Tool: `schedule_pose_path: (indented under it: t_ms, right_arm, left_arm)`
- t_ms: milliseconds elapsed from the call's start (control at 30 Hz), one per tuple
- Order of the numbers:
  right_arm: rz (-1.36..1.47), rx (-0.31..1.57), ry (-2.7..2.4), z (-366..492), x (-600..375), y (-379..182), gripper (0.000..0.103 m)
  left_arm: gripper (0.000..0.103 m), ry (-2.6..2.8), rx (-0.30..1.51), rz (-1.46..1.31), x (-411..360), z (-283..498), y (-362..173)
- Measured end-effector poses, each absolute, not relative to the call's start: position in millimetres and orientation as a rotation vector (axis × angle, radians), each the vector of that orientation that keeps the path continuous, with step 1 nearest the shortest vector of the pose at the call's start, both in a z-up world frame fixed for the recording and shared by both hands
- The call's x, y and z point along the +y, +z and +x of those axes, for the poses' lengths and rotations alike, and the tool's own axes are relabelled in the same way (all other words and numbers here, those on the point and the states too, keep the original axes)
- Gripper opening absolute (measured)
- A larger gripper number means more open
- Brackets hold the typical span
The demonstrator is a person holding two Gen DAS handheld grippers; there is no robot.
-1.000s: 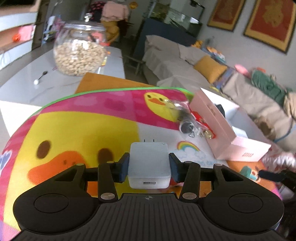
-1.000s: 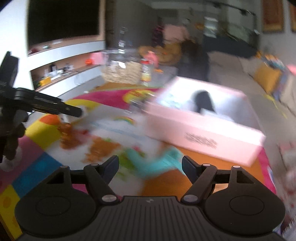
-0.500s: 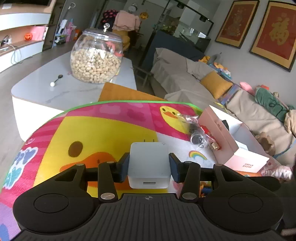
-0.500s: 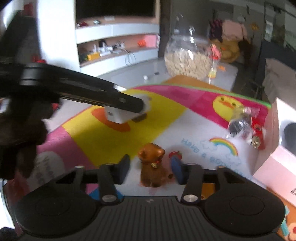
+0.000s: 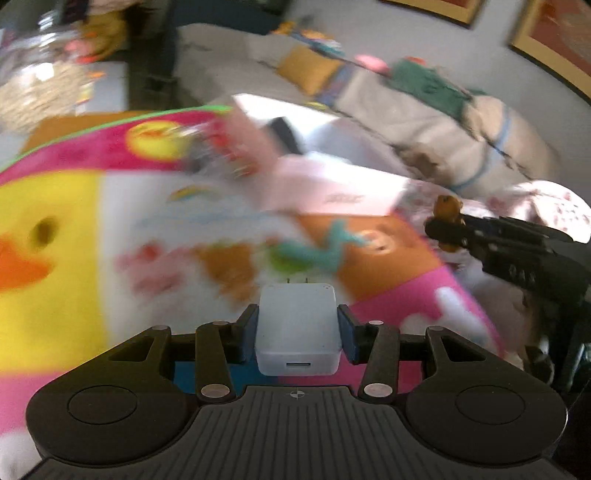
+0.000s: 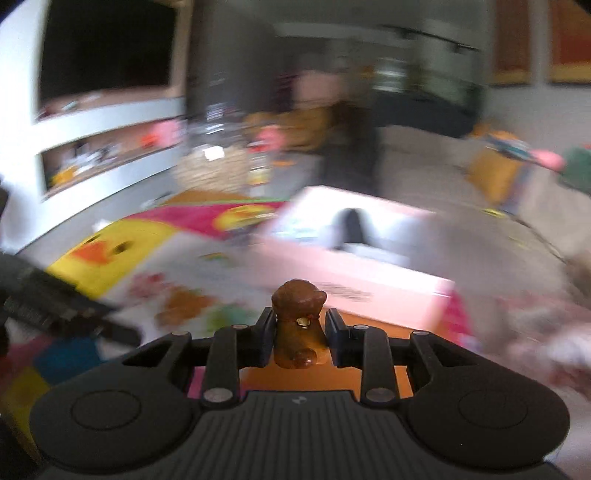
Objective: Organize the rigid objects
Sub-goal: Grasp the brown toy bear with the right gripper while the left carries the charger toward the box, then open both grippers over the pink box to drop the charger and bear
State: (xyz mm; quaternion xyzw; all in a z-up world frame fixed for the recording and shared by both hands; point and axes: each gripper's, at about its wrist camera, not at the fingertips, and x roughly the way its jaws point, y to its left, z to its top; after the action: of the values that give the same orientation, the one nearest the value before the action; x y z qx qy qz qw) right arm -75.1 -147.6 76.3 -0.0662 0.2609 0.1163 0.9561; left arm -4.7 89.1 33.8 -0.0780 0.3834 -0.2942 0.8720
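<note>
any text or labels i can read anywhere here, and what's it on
Nothing can be read as text in either view.
pink box: a dark print on its front wall, too blurred to read.
framed picture on the wall: red with a gold frame, any characters too blurred to tell.
white charger: no marking shows.

Ahead of my claws I see a bright play mat (image 5: 92,236) with a yellow duck print spread over the surface. On it, beyond and right of my left claw, sits an open pink box (image 5: 332,184). A blurred clear bag of small items (image 5: 218,158) lies just left of the box, touching or nearly so.
</note>
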Motion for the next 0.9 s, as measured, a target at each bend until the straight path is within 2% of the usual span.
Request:
schedule_pose_path:
  t_ms: [267, 533, 600, 633, 667, 900]
  right_arm:
    - [0.134, 0.459, 0.140, -43, -214, 124, 0.029]
    - [0.312, 0.565, 0.176, 51, -228, 138, 0.029]
    - [0.303, 0.576, 0.182, 71, -228, 139, 0.039]
    - [0.296, 0.584, 0.176, 84, -227, 137, 0.054]
    - [0.292, 0.593, 0.170, 93, -227, 136, 0.062]
    - [0.402, 0.606, 0.304, 88, -233, 122, 0.063]
  left_arm:
    - [0.050, -0.637, 0.622, -0.046, 16, 55, 101]
    - [0.050, -0.555, 0.646, -0.123, -1, 126, 101]
    - [0.049, -0.536, 0.669, -0.162, 0, 143, 92]
    - [0.049, -0.519, 0.672, -0.179, 3, 150, 89]
    - [0.049, -0.501, 0.673, -0.192, 4, 156, 86]
    - [0.049, -0.465, 0.625, -0.230, 28, 144, 83]
